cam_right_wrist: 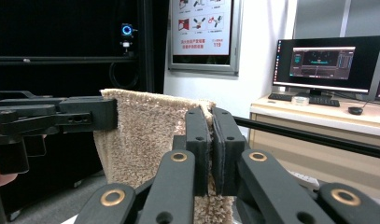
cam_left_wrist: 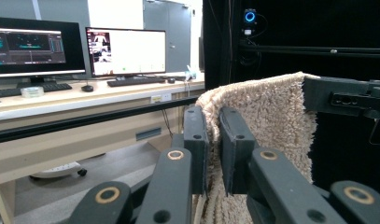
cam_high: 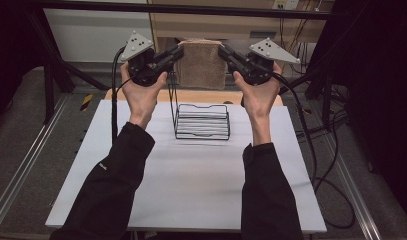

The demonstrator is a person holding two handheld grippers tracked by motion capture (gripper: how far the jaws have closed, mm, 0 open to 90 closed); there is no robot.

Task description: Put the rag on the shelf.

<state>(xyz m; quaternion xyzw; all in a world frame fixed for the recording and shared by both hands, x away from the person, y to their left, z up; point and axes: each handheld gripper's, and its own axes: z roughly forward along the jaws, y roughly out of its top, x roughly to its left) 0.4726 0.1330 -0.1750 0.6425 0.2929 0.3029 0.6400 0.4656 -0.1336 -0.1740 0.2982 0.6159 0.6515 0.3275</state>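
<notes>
Aloft | shaggy beige towel (cam_high: 203,64) | left claw (cam_high: 180,50), right claw (cam_high: 222,50) pinch top corners | wire rack (cam_high: 201,121) below

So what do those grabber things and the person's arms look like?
Both the left gripper and right gripper are black, with flat jaws, brass-ringed pivots, grey three-cornered plates dotted with holes, and trailing black cables. The person wears black long sleeves.

The table (cam_high: 191,190) is evenly and softly lit from above, and faint shadows are cast just beside the rack (cam_high: 201,121). Around the table, the corners sink into darkness. In both gripper views, the towel (cam_left_wrist: 267,121) is rendered sharp against black. Glare is given off by 2 monitors (cam_left_wrist: 126,51). Slight softness is seen throughout.
</notes>
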